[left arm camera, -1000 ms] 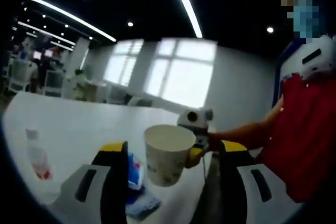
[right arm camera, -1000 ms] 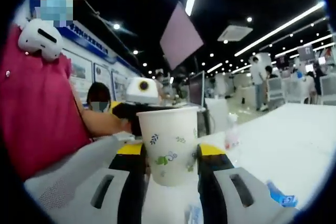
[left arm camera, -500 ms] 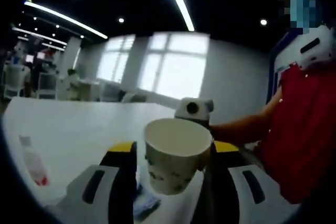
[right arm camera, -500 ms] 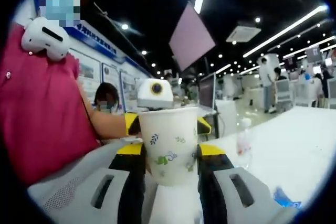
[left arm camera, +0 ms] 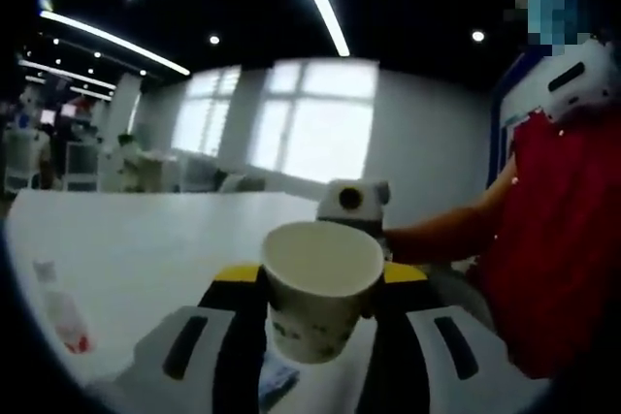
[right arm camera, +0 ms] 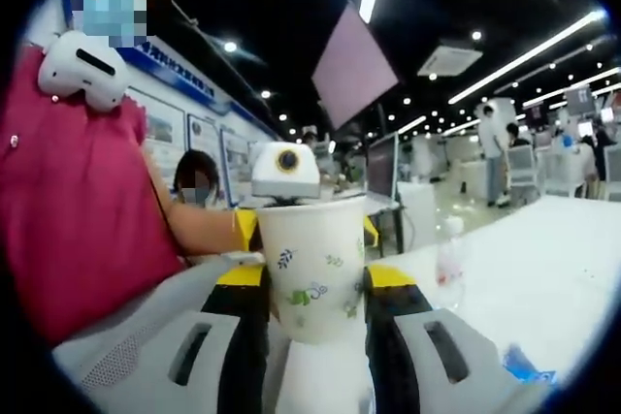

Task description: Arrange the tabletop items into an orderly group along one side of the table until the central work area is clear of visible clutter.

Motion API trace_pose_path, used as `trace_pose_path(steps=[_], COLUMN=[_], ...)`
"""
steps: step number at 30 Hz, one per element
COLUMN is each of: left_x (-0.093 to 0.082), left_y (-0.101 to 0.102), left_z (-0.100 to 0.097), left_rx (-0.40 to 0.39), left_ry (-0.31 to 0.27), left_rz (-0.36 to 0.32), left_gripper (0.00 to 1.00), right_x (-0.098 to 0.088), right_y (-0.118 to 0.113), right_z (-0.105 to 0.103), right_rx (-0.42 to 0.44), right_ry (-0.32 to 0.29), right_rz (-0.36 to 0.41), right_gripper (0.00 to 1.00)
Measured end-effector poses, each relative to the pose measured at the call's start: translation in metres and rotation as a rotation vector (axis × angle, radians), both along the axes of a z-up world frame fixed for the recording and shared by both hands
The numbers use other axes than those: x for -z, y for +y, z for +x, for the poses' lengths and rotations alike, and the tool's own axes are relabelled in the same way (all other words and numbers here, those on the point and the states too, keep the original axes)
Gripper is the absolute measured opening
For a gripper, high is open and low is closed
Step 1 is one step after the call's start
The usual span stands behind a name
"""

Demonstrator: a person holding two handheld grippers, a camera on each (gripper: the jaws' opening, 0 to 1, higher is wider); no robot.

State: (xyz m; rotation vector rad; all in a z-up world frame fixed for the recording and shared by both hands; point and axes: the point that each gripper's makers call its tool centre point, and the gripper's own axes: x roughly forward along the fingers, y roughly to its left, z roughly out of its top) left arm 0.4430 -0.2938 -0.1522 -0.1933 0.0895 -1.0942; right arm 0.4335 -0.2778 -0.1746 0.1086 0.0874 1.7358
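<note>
1. The right gripper (right arm camera: 315,283) holds a paper cup (right arm camera: 311,270) upright in the right gripper view — its jaws pinch the cup's two sides, and the cup is raised clear of the white counter (right arm camera: 543,288).
2. In the left gripper view the same cup (left arm camera: 320,300) sits between the yellow-tipped jaws of the left gripper (left arm camera: 318,298); these are spread to either side of it, and whether they touch the cup I cannot tell.
3. The cup is white with small green and blue leaf prints, its open mouth tilted toward the left camera.
4. The left gripper (right arm camera: 291,203) shows just behind the cup in the right gripper view, facing it.
5. A clear bottle (right arm camera: 447,261) with a red label stands on the counter, to the right of the cup in the right gripper view; in the left gripper view it (left arm camera: 60,307) stands well to the left.
6. A blue packet (right arm camera: 524,366) lies on the counter near the lower right of the right gripper view.
7. A person in a red shirt (left arm camera: 558,230) stands beside the counter — an arm (left arm camera: 446,236) reaches to the gripper behind the cup.
</note>
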Motion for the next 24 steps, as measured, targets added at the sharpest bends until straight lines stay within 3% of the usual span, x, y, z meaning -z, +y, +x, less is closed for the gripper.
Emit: trace_pose_path(steps=[4,8,17,24], left_x=[-0.002,0.000,0.022,0.044], left_y=[0.004,0.011,0.024,0.042], left_z=[0.006,0.013,0.035,0.058], left_rx=[-0.034,-0.083,-0.223,-0.355], left_ry=[-0.006,-0.002,0.005,0.045], left_rz=[-0.011,-0.007,0.073,0.118], left_gripper=[0.40,0.40,0.40,0.40], right_x=[0.006,0.014,0.027,0.040], right_y=[-0.002,-0.006,-0.026,-0.038], right_z=[0.007,0.018,0.044,0.051], right_rx=[0.032,0.088,0.235,0.313], right_ry=[0.005,-0.030,-0.119,-0.133], right_rz=[-0.045,-0.083,-0.171,-0.244], right_gripper=[0.39,0.42,0.45,0.59])
